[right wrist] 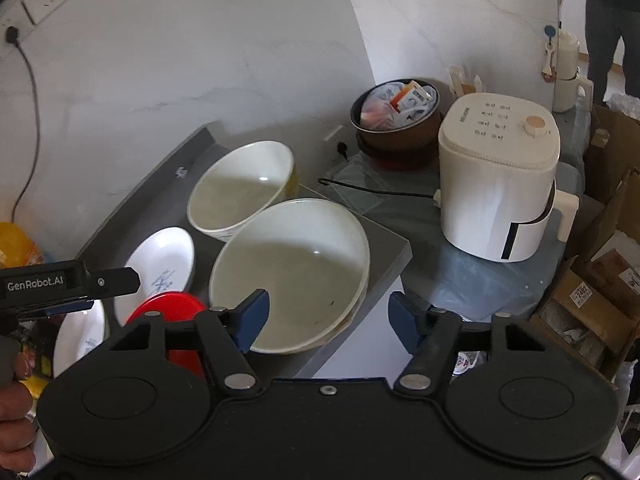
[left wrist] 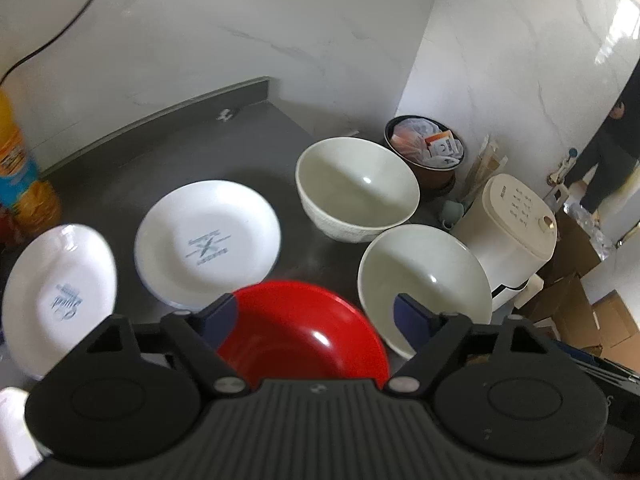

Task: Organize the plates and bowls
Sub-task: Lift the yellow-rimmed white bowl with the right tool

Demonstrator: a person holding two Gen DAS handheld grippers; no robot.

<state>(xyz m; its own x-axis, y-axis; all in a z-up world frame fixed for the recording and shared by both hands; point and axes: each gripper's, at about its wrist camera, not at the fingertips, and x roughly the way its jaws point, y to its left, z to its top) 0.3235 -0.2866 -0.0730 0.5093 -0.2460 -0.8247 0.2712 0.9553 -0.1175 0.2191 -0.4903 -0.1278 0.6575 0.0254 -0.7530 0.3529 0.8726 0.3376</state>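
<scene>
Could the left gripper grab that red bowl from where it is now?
Probably yes. The left gripper stands open right over the red bowl, nothing is between them, and the neighbouring cream bowl and plate sit off to the sides.

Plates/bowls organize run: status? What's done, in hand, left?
Done: nothing stacked. Two white plates, two cream bowls and a red bowl all sit separately. In hand: nothing; left gripper and right gripper open. Left: all grouping.

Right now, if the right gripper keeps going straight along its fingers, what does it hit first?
Most likely the nearer large cream ceramic bowl: the right gripper is open, with its left finger over the bowl's inside and its right finger past the rim. Depth is unclear, but nothing else shows in between.
</scene>
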